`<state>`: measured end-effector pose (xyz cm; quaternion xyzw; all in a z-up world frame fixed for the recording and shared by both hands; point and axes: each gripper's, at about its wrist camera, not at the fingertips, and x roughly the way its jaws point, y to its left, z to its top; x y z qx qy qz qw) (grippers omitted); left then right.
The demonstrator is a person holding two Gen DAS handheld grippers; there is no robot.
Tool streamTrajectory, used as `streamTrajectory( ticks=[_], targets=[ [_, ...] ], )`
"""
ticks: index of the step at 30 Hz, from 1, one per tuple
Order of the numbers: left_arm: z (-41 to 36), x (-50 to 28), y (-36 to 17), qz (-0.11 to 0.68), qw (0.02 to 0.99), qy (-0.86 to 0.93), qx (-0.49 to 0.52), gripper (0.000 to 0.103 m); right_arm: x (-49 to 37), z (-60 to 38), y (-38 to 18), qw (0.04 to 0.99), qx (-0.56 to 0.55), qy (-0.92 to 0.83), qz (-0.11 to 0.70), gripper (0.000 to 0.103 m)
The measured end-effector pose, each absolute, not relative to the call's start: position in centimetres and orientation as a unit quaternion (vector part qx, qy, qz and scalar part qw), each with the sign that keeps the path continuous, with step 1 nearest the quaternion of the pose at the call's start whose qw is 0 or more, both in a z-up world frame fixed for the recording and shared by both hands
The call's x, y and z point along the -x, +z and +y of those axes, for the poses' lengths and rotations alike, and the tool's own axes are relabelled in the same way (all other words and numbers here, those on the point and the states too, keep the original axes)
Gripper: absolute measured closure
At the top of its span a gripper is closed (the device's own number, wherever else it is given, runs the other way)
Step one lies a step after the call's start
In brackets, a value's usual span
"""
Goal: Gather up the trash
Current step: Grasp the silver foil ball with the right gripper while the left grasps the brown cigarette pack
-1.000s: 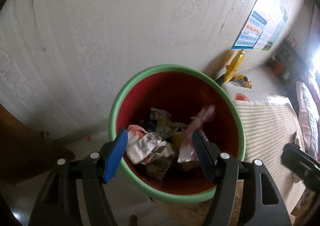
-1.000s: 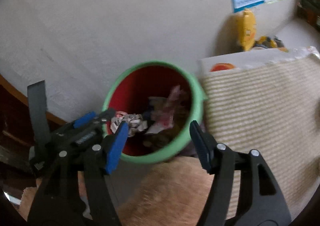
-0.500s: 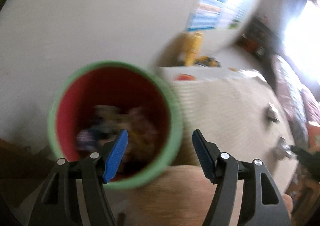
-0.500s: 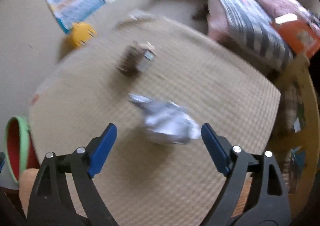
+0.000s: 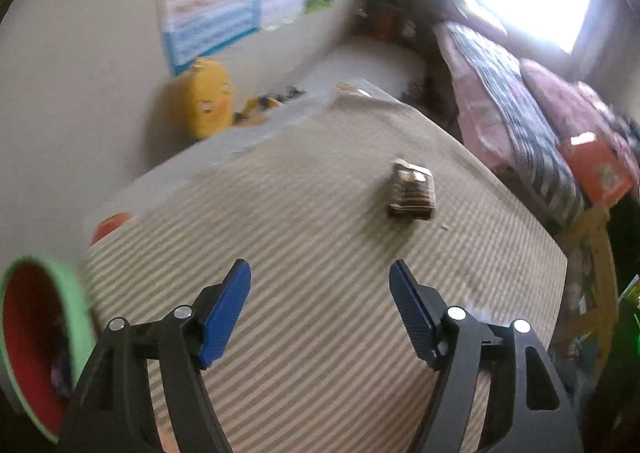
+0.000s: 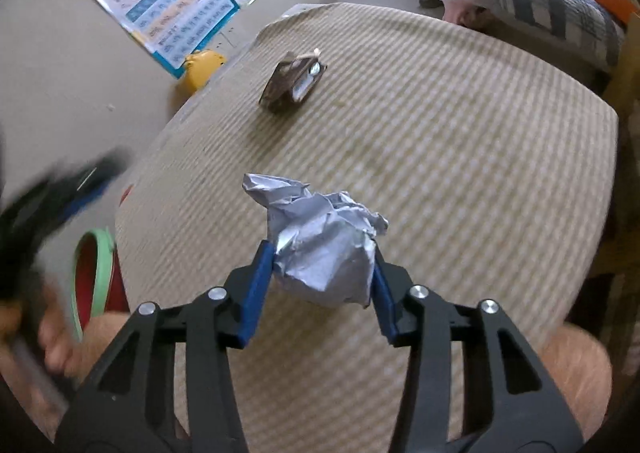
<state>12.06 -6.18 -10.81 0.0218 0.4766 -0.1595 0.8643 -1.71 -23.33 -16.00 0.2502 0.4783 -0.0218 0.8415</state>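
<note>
Striped beige tablecloth [image 6: 460,141] carries the crumpled silver foil wrapper [image 6: 320,245] that the right gripper [image 6: 323,273], jaws just closing, now pinches, while the left gripper [image 5: 320,305] hangs open and empty; springy foil might slip free before the red green-rimmed bin [image 6: 94,273].

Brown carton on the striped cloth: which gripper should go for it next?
Left. The left gripper is open and empty, pointing toward the carton. The right gripper has just closed on the crumpled paper, which probably goes to the bin first.
</note>
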Motion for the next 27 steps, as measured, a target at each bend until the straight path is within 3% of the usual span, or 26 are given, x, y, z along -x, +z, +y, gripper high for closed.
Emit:
streamTrajectory(
  ticks=[5, 20, 22, 23, 27],
  targets=[
    [-13.1, -14.9, -12.8, 0.475, 0.857, -0.179, -0.091, 0.035, 2.9, -24.2, -15.5, 0.849, -0.257, -0.017, 0.462, 0.058],
    [-19.7, -22.5, -17.5, 0.561, 0.813, -0.138, -0.074, 0.035, 3.9, -28.2, -17.0, 0.838, -0.313, -0.025, 0.446, 0.058],
    [-19.9, -22.7, -18.2, 0.575, 0.804, -0.135, -0.07, 0.038, 4.0, -28.2, -17.0, 0.839, -0.31, -0.024, 0.446, 0.058],
    [-19.8, -22.7, -18.4, 0.578, 0.802, -0.135, -0.068, 0.048, 4.0, -28.2, -17.0, 0.839, -0.309, -0.024, 0.447, 0.058],
    [-19.2, -22.1, -18.3, 0.568, 0.809, -0.137, -0.064, 0.053, 4.0, -28.0, -16.9, 0.84, -0.306, -0.028, 0.447, 0.058]
  ],
)
